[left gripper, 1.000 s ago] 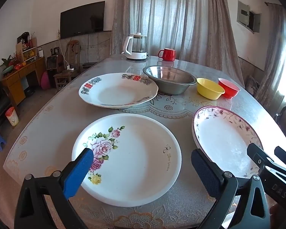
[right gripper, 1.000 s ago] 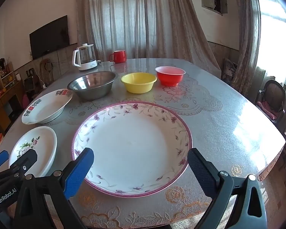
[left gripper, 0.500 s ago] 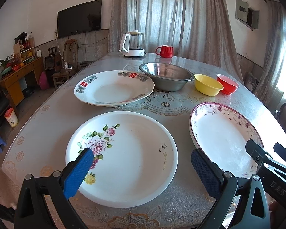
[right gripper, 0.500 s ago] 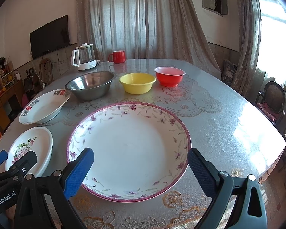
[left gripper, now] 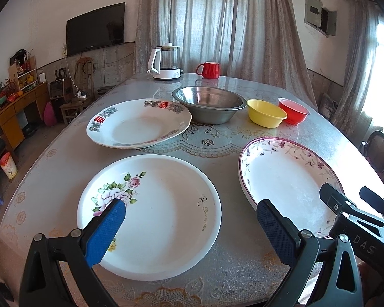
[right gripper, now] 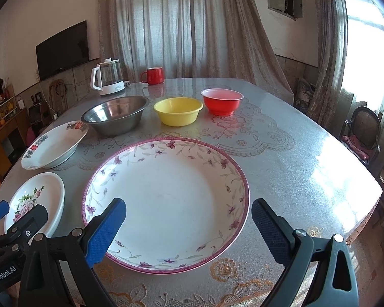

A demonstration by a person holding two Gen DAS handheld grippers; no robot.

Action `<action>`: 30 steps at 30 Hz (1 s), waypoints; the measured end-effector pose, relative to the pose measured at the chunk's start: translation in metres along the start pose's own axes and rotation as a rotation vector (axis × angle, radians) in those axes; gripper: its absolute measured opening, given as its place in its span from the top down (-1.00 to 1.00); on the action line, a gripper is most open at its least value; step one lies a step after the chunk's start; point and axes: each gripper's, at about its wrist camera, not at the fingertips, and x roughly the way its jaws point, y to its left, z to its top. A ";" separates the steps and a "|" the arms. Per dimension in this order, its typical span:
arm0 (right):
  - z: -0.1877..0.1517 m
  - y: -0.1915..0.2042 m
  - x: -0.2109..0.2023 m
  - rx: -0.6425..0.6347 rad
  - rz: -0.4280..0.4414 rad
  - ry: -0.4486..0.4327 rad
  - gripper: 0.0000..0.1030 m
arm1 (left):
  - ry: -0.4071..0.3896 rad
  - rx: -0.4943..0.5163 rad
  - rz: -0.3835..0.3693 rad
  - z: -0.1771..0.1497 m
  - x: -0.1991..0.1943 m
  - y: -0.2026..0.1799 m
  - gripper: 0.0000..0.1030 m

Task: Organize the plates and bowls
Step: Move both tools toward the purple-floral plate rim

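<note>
Red-lettered plate [left gripper: 138,124] face shows fully only from left wrist

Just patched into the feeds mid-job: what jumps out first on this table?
Three big plates fill the near side: the rose plate under the open left gripper, the purple-rimmed plate under the open right gripper. Behind them, steel bowl, yellow bowl and red bowl stand in a row.

Three plates sit on the table [right gripper: 281,138]: rose plate [left gripper: 161,220] near left, purple-rimmed plate [right gripper: 171,194] near right, red-lettered plate [left gripper: 138,124] farther left. Three bowls stand beyond: steel bowl [right gripper: 115,115], yellow bowl [right gripper: 178,111], red bowl [right gripper: 221,101]. Far off stand one kettle [right gripper: 107,80] and one red mug [right gripper: 153,75].
</note>
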 end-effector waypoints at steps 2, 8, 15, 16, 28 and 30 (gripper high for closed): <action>0.000 0.000 0.001 -0.001 0.002 0.002 -0.95 | 0.000 0.006 -0.001 0.000 0.000 -0.001 -1.00; -0.001 -0.003 0.004 0.005 0.000 0.006 -0.95 | 0.004 0.027 -0.005 0.001 0.001 -0.006 -1.00; 0.000 -0.004 0.005 0.005 -0.002 0.007 -0.95 | 0.007 0.038 -0.015 0.003 0.001 -0.009 -1.00; 0.000 -0.004 0.005 0.005 -0.003 0.007 -0.95 | 0.006 0.038 -0.016 0.003 0.001 -0.010 -1.00; 0.000 -0.005 0.008 0.001 -0.011 0.007 -0.95 | 0.007 0.055 -0.026 0.007 0.005 -0.016 -1.00; 0.001 -0.006 0.009 -0.001 -0.012 0.006 -0.95 | 0.006 0.055 -0.027 0.008 0.006 -0.016 -1.00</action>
